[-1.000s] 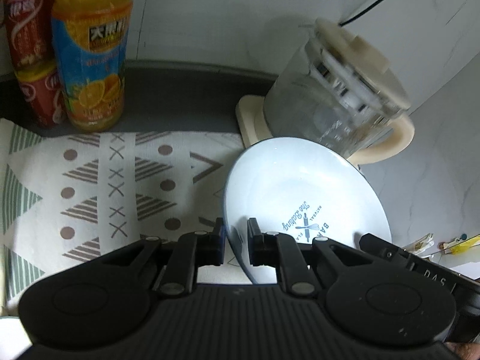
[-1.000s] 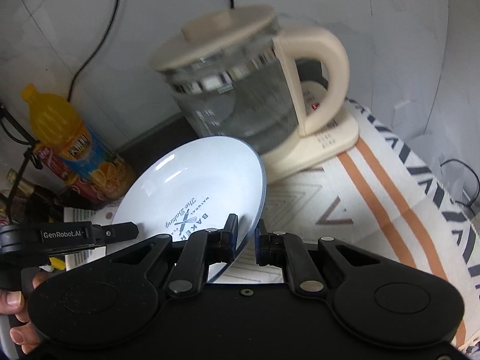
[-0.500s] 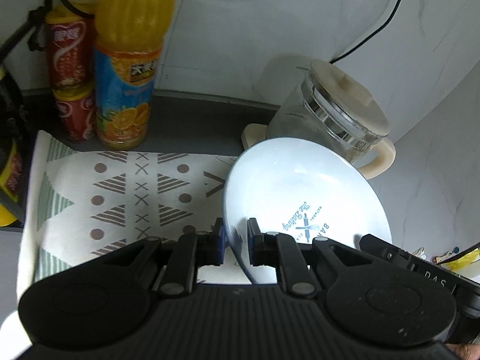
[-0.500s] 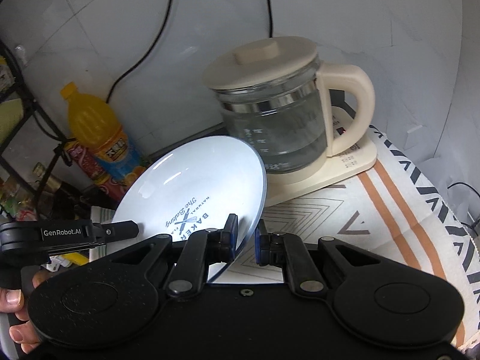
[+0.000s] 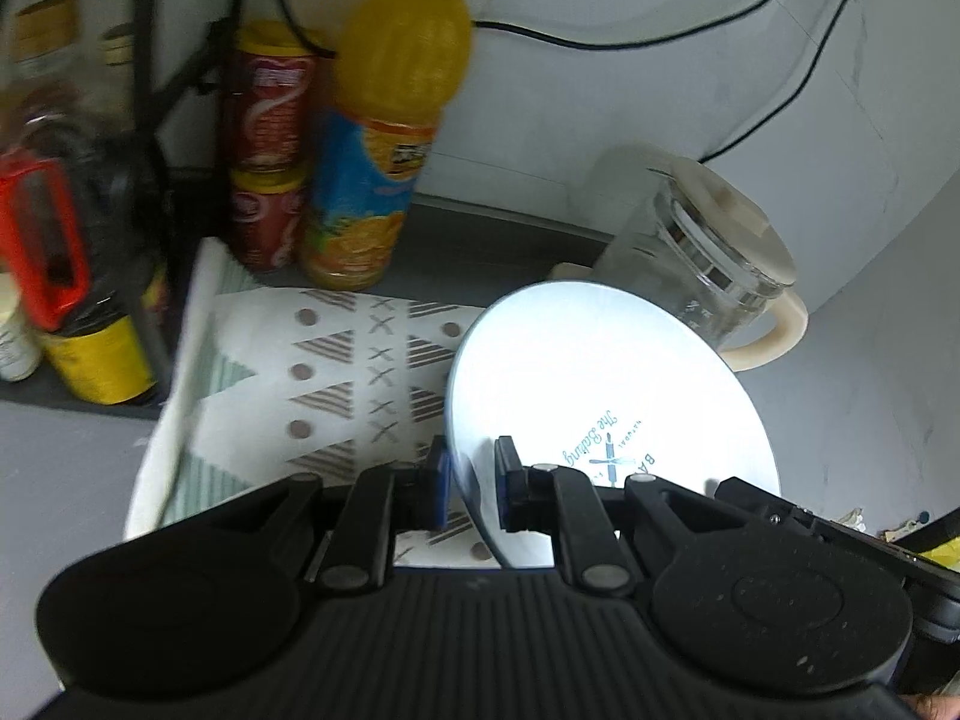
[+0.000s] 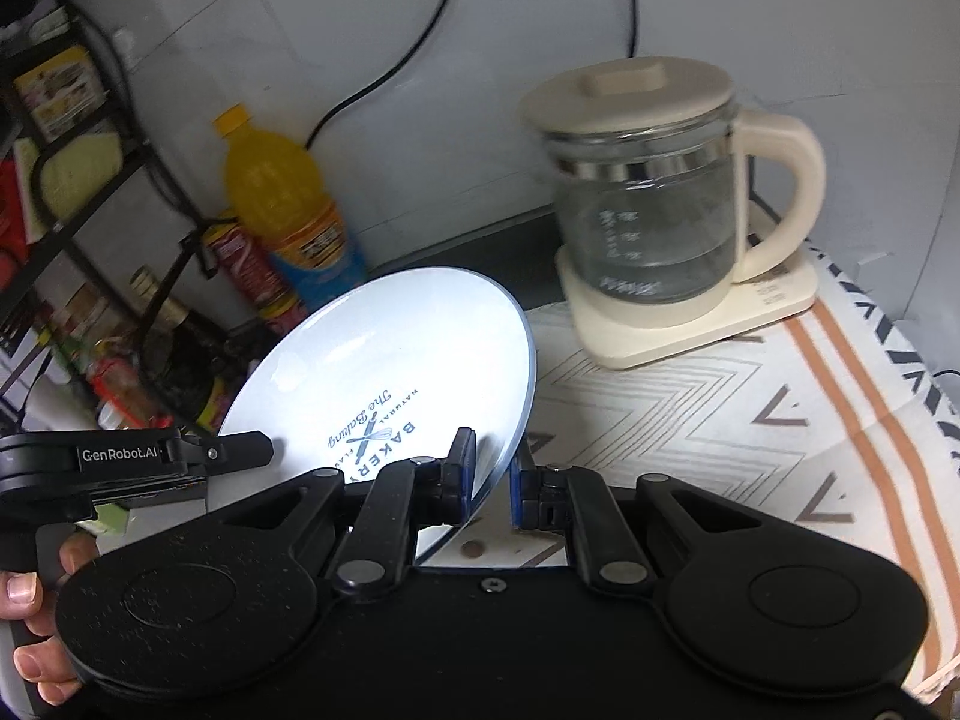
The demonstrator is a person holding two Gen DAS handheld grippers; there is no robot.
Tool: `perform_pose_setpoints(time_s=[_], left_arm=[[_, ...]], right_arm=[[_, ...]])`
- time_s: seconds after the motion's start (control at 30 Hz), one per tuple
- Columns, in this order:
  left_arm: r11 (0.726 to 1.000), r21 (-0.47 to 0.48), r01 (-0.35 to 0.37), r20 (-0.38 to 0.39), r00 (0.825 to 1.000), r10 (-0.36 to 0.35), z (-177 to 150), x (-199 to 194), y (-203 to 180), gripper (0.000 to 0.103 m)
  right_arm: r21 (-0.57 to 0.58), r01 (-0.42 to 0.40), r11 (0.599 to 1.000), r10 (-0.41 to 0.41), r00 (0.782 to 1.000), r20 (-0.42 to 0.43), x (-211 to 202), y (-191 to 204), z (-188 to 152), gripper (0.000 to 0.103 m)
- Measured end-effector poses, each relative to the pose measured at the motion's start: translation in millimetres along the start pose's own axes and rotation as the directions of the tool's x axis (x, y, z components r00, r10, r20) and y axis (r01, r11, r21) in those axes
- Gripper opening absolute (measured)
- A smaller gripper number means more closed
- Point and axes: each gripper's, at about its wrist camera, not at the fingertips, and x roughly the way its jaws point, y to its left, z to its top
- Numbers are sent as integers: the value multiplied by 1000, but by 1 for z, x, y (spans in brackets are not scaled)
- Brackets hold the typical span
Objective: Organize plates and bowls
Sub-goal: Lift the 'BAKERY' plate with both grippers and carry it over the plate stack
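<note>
Both tongs (image 5: 471, 487) clamp plate (image 6: 390, 372) — apparently airborne

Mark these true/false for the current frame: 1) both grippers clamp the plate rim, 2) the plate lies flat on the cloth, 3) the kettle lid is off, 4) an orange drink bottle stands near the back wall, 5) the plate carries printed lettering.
1) True. The left gripper and the right gripper are each shut on the rim of the white plate, at opposite edges.
2) False. The plate is held tilted above the patterned cloth, not resting on it.
3) False. The glass kettle has its cream lid on.
4) True. The orange drink bottle stands upright by the wall, beside red cans.
5) True. Blue bakery lettering is printed inside the plate.
</note>
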Motion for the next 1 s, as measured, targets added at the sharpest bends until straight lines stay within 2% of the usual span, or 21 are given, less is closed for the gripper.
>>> perform_pose_setpoints(time_s=[0.67, 1.0], left_arm=[[982, -150, -118, 17, 992, 122, -61, -64, 89, 13], [962, -206, -178, -24, 984, 177, -94, -81, 131, 13]], right_arm=[[-153, -97, 983, 81, 990, -112, 9, 87, -60, 12], [-210, -118, 971, 81, 981, -176, 11, 118, -90, 13]])
